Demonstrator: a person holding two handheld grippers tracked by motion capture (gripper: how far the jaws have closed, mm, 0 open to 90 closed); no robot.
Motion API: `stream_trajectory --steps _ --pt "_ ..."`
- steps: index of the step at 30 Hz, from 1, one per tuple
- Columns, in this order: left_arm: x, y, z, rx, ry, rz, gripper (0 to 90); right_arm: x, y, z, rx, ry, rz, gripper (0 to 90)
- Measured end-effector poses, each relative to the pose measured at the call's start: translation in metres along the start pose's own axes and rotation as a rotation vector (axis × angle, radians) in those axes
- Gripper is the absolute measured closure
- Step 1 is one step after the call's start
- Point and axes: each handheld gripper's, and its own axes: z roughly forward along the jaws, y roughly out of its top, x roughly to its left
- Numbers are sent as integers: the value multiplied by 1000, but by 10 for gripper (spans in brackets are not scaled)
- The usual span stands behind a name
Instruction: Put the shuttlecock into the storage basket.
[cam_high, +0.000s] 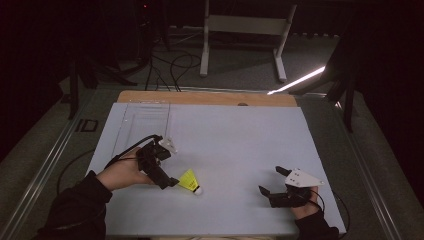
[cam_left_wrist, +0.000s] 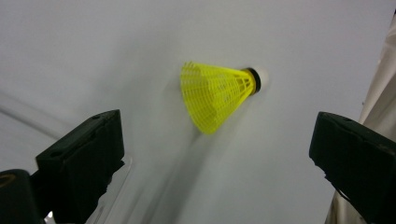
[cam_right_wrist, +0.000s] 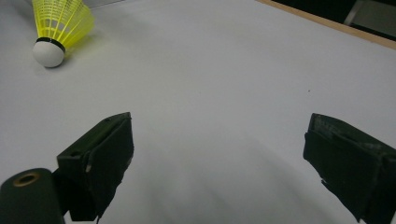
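A pale grey rectangular table top (cam_high: 225, 130) with a wooden strip along its far edge carries everything. At about eight o'clock on it, the left black two-jaw gripper (cam_high: 170, 181) sits in a person's left hand (cam_high: 120, 172), its jaws spread wide with nothing between them and pointing toward four o'clock. At about four o'clock on the table, the right black gripper (cam_high: 270, 181) is held low, jaws likewise spread and empty. The yellow plastic-mesh shuttlecock with a white rounded cork tip (cam_high: 190, 181) lies on its side at about six o'clock of the table's centre, just beside the left gripper's jaw tips, skirt toward them, and well apart from the right gripper.
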Motion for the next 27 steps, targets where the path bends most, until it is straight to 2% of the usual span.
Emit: stream_trajectory --steps 2,9,18,27 --pt "-1 2 5 8 2 -13 52 0 0 0 1 0 -1 86" --pt "-2 7 20 44 -46 -34 121 0 0 0 3 3 -1 86" --pt "1 9 35 96 -64 -19 253 0 -1 0 5 3 0 86" --pt "2 8 48 129 -104 37 412 0 0 1 7 5 0 86"
